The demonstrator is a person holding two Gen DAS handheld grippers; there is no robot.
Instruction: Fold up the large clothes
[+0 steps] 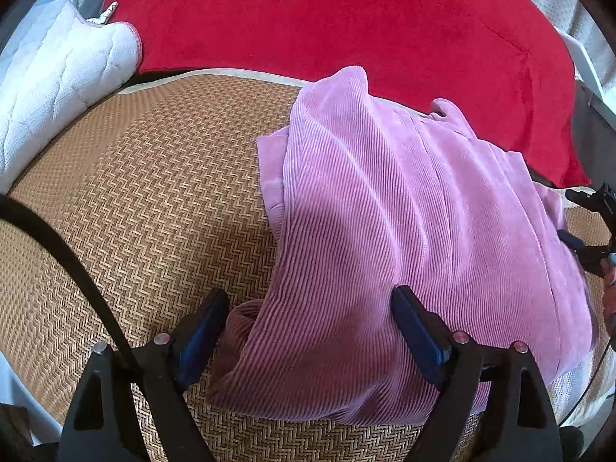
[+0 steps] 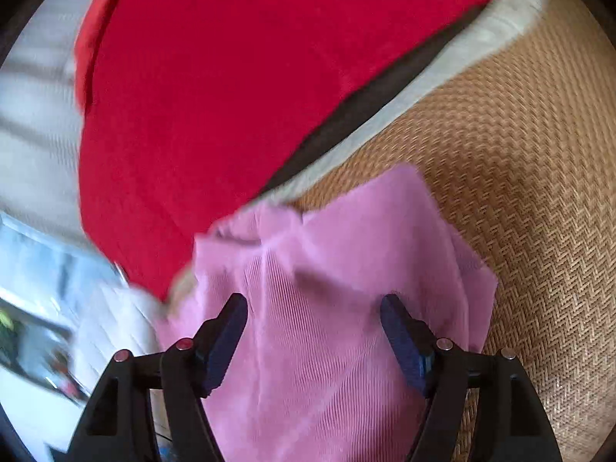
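two grippers, left [image 1: 308, 331] and right [image 2: 313, 331], hover spread over the pink garment [image 1: 404, 200], which lies partly folded on the woven mat [image 1: 154, 192] beside a red blanket [image 1: 346, 19]. likely between folds; next needs a pinch on an edge. no containers show.

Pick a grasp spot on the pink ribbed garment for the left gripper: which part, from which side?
Take the pink ribbed garment at its near-left corner, where a loose roll of fabric bulges off the woven mat. Come in low from the near side: the left gripper is already open with its jaws straddling that edge. The raised roll probably gives a thicker bite than the flat middle.
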